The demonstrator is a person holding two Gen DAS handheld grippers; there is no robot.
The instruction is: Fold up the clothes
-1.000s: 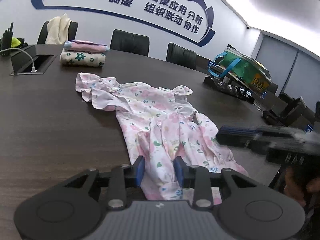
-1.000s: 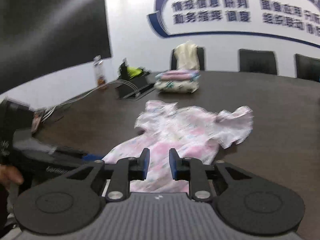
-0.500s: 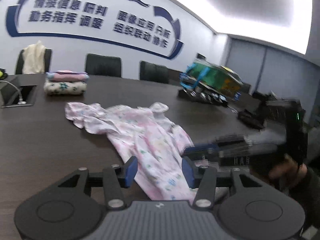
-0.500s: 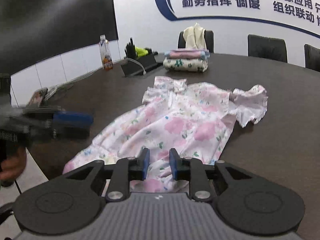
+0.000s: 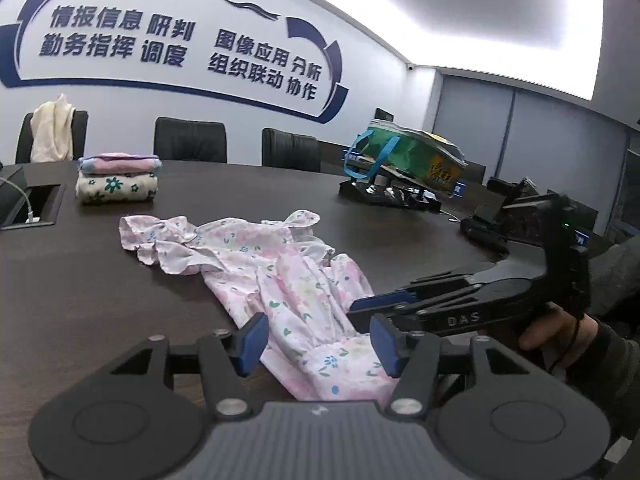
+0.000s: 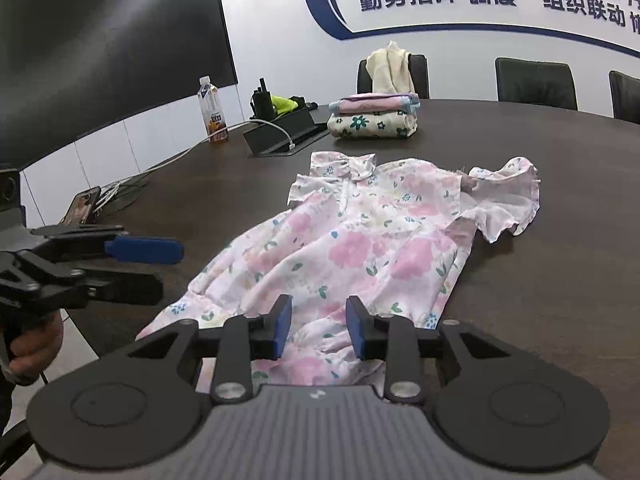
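A pink floral dress [image 5: 280, 276] lies spread on the dark table [image 5: 80, 280], collar far, hem toward me. My left gripper [image 5: 319, 340] hovers over the hem's left corner. Its jaws are opening, and cloth shows between the blue pads without being pinched. My right gripper [image 6: 319, 328] sits over the hem's other side of the dress [image 6: 360, 240]. Its jaws are opening too, a narrower gap with fabric behind it and nothing clamped. Each gripper appears in the other's view: right gripper [image 5: 356, 308], left gripper [image 6: 160, 268], both held by hands.
A stack of folded clothes [image 6: 374, 118] stands behind the dress. A bottle [image 6: 212, 112], a cable box [image 6: 286, 132] and a phone [image 6: 82, 208] lie at the left. At far right are a green bag [image 5: 404, 156] and black gear. Chairs line the far side.
Both pairs of jaws have spread wider, the left more than the right. The left view has swung and rolled, bringing the right gripper closer into it. The dress lies as before.
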